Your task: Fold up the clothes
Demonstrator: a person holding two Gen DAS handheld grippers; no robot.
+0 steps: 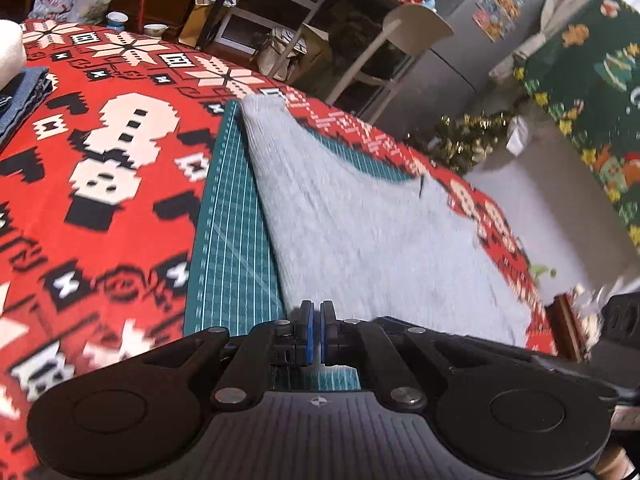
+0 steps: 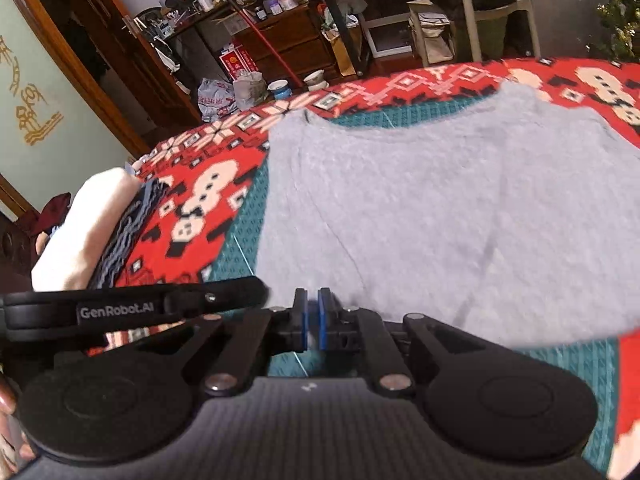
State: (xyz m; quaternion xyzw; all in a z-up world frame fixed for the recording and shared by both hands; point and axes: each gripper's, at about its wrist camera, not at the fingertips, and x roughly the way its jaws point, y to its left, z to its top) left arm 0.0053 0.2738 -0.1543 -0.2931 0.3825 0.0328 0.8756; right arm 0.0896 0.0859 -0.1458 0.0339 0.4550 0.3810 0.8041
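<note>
We are viewing: a grey garment (image 1: 360, 224) lying spread over a green mat (image 1: 232, 240); both sitting on a red patterned cloth (image 1: 100, 152). Our left gripper (image 1: 316, 320) is hovering at the garment's near edge, blue pads (image 1: 309, 334) nearly touching. Folded denim (image 1: 20, 96) is resting far left.

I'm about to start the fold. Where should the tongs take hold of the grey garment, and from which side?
Probably the near hem corners of the grey garment, which lies flat on the green cutting mat. Come in low from the near side: the hem edge sits just ahead of both tongs, left and right, thin enough to pinch.
</note>
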